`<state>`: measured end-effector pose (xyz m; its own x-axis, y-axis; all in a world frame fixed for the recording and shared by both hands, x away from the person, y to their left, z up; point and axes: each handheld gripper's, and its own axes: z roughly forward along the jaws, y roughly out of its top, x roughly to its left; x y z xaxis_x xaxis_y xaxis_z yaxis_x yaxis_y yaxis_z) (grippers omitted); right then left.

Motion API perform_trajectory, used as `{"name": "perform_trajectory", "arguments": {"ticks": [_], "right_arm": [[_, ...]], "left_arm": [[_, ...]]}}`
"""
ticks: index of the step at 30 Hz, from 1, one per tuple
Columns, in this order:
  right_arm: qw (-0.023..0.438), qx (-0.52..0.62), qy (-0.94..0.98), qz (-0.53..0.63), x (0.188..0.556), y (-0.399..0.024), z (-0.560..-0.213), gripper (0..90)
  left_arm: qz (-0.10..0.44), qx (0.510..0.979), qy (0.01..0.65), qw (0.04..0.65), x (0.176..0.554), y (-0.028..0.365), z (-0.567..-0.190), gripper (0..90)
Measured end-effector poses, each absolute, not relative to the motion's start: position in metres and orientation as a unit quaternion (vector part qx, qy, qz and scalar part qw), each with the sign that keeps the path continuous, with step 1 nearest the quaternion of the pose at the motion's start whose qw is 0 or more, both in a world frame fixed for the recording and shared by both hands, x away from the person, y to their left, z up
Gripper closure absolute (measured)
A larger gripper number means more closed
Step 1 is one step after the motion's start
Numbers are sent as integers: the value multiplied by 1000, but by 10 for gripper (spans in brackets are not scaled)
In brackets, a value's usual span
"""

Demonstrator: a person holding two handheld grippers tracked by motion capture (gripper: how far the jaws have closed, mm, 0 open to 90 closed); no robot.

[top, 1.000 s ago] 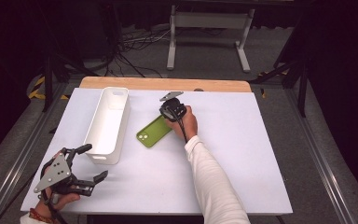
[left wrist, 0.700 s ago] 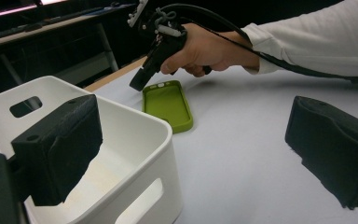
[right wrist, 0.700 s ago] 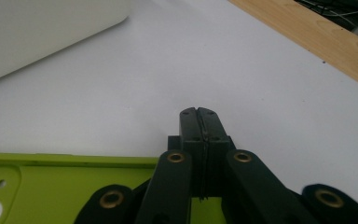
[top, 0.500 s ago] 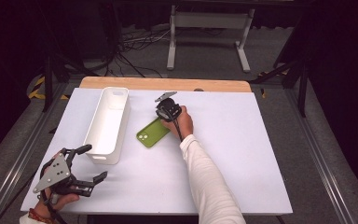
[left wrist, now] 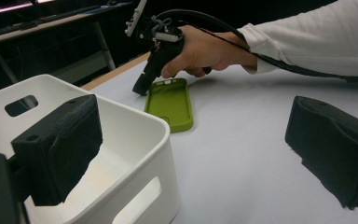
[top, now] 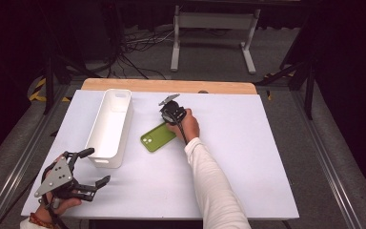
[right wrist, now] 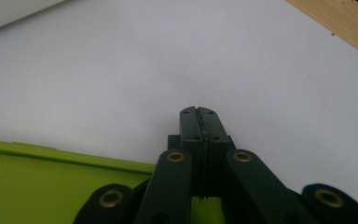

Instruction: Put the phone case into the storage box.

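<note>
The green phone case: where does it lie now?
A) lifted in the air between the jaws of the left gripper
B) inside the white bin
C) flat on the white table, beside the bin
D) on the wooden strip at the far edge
C: the green phone case lies flat on the white table, to the right of the white bin, with the right gripper at its far end.

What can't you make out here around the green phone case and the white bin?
- Green phone case, right gripper view: the frame's bottom edge and the shut right claw cover most of it.
- White bin, left gripper view: the left claw's pad hides part of its inside.
- Whether the right claw touches the case: unclear.
</note>
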<state>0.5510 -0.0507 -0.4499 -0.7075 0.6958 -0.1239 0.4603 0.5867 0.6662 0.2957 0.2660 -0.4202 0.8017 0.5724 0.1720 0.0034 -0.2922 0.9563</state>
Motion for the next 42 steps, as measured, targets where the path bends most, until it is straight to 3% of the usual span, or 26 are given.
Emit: {"name": "perform_trajectory", "arguments": {"ticks": [23, 42], "right_arm": [[180, 331, 877, 297, 513, -92, -447, 900], [150, 295, 899, 287, 457, -109, -444, 900]], "left_arm": [[246, 768, 188, 560, 296, 262, -421, 47], [248, 768, 192, 558, 295, 261, -421, 47]]}}
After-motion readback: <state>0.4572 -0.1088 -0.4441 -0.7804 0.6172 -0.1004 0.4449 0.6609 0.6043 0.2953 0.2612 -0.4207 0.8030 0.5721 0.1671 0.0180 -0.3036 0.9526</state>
